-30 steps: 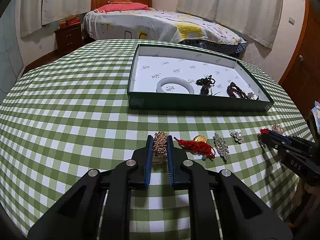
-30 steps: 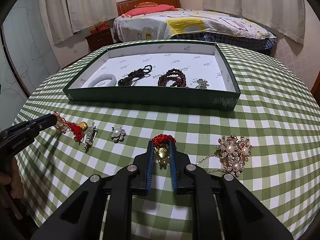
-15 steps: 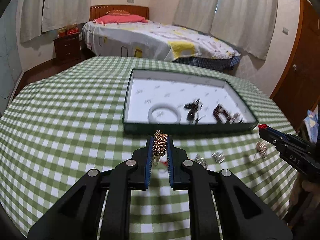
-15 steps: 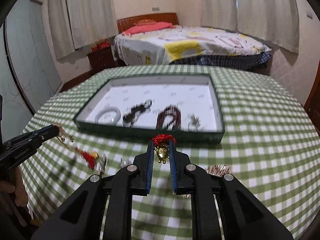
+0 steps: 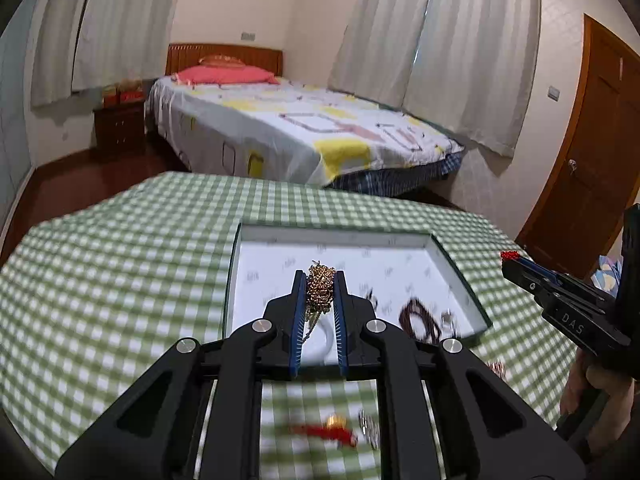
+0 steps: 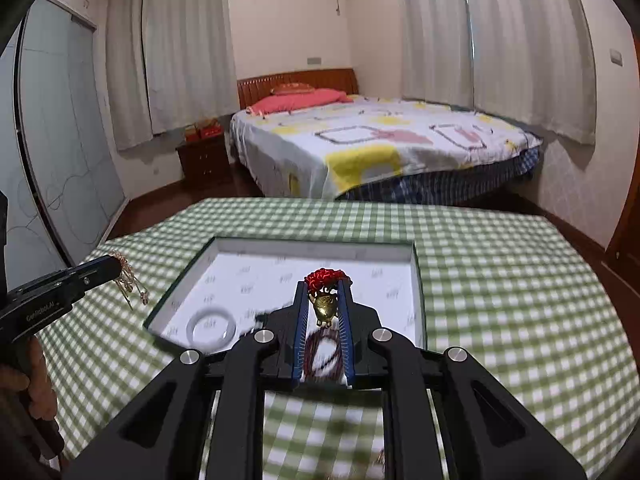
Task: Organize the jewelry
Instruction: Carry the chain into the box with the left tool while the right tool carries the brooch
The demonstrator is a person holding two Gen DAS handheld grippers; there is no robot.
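Dangling between the blue-lined fingers of the left gripper (image 5: 320,280) is a gold chain-work ornament (image 5: 320,288), pinched tight, with a few loose strands trailing below the pads. It hangs above the near part of the green-edged tray (image 5: 460,276), whose white printed lining holds a white bangle (image 6: 210,328), a dark beaded bracelet (image 5: 420,320) and other small pieces too blurred to name.

Over in the right wrist view, the right gripper (image 6: 324,292) is clamped on a small gold charm (image 6: 325,310) topped by a red knotted cord (image 6: 326,276); the charm hangs free between the pads, also over the tray's near side. From the left wrist camera that same gripper shows at the right edge, its red cord just peeking out of the tip, with a hand (image 5: 600,388) wrapped around its grip.

Loose on the green-and-white checked tablecloth (image 5: 100,280), nearer than the tray, lie a red-corded gold piece (image 5: 332,432) and a silvery brooch (image 5: 368,432), both smeared by motion blur.

Beyond the table stand a bed (image 6: 380,144) with a patterned white cover and pink pillow, a dark wooden nightstand (image 5: 120,128), pale curtains (image 6: 500,40) and a wooden door (image 5: 592,152).
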